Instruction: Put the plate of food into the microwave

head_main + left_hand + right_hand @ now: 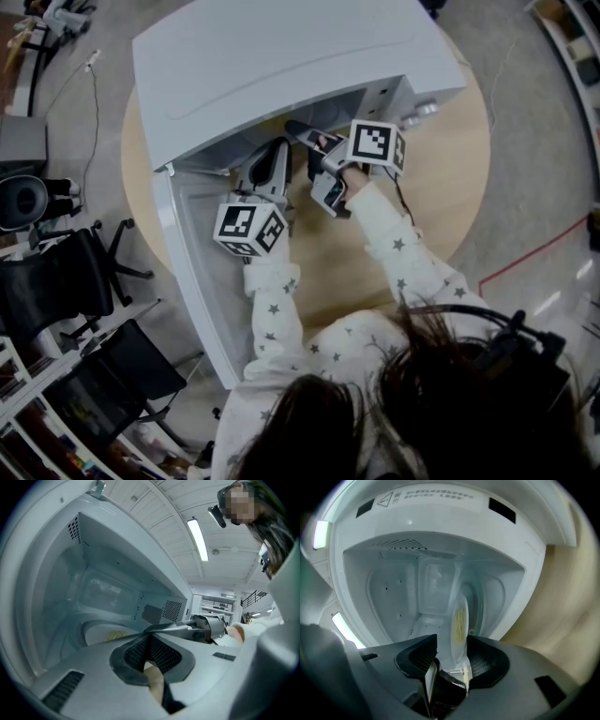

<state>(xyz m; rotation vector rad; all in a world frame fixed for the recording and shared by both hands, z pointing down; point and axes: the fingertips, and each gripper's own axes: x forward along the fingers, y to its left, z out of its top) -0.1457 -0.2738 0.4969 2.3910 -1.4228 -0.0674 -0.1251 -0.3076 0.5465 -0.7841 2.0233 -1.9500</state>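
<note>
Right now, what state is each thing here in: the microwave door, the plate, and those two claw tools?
Microwave door: swung wide open.
Plate of food: inside the microwave.
Right gripper: open, its jaws either side of the plate's rim without pressing it.
Left gripper: shut, nothing in it.

left tongs (pixel 149 635): jaws together | right tongs (pixel 452 643): jaws apart | both held forward

From overhead, the microwave (pixel 281 66) casing hides the plate (pixel 453 646); its yellowish food (pixel 460 620), perhaps noodles, is too blurred to identify.
</note>
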